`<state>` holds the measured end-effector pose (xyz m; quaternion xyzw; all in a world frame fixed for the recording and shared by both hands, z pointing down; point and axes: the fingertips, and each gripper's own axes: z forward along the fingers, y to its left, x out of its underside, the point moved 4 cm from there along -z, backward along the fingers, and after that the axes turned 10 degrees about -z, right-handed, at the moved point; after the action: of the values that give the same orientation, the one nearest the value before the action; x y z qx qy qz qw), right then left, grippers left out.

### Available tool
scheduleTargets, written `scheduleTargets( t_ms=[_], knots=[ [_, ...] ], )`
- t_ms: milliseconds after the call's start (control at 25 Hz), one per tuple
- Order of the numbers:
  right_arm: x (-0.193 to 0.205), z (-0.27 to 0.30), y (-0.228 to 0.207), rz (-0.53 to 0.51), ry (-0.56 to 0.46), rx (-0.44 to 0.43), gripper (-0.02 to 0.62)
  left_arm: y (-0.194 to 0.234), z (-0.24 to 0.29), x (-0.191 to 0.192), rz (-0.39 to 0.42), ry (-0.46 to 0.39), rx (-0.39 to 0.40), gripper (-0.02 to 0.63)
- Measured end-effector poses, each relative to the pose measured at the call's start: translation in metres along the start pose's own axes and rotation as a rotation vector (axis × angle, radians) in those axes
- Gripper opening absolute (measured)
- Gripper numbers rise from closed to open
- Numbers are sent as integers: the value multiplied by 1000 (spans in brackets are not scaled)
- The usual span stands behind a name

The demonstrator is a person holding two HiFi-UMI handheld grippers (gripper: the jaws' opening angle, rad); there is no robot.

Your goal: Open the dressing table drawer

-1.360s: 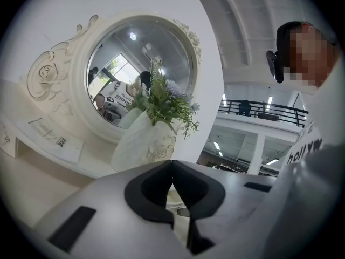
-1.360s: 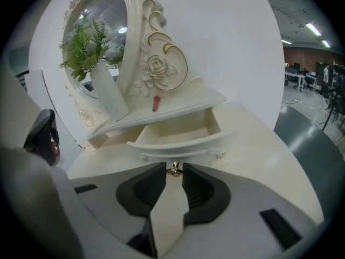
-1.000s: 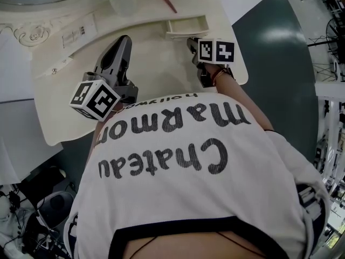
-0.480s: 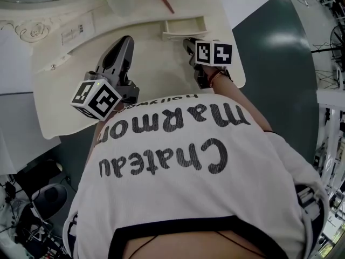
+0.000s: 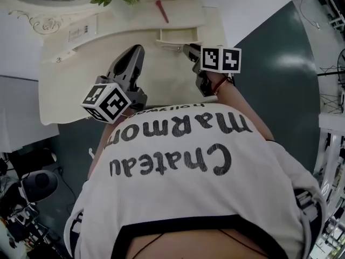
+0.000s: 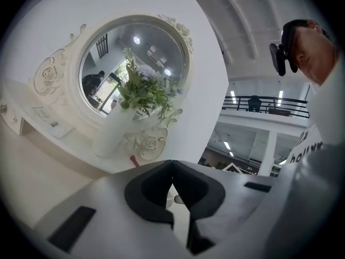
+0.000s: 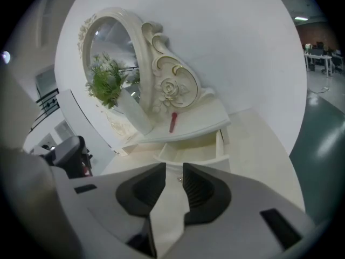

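The cream dressing table has a small drawer pulled out under its raised shelf. In the right gripper view the drawer gapes open, its tiny knob showing in the gap just beyond the tips. My right gripper is open, tilted down at the drawer front, and its pads touch nothing. My left gripper hovers level over the tabletop to the left of the drawer. It is shut and holds nothing.
A round mirror in an ornate frame stands at the back, with a potted green plant in front of it. A red stick lies on the shelf above the drawer. The table's right edge meets dark floor.
My left gripper has slid forward and to the right over the tabletop. My right gripper has lifted a little at the drawer front. The drawer stays pulled out.
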<state>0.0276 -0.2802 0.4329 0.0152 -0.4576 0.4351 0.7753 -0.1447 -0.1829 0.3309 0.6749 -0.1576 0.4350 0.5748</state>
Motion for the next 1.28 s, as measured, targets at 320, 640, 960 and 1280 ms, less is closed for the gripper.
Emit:
scheduleTargets(
  t_ms=[320,640,960,1280],
  knots=[
    [-46,-79,13,63,-228,-193,108,-44,14,19,6,34,-16,23],
    [-81,-164,30,-80,-526,-287,86,-103,6,12,42,-100,42,23],
    [-60,-205,31,-239,-581,-211,86,-138,-13,38,87,-136,6,23],
    [-32,-217,26,-253,-546,-206,86,-156,-25,63,99,-137,-1,23]
  ],
)
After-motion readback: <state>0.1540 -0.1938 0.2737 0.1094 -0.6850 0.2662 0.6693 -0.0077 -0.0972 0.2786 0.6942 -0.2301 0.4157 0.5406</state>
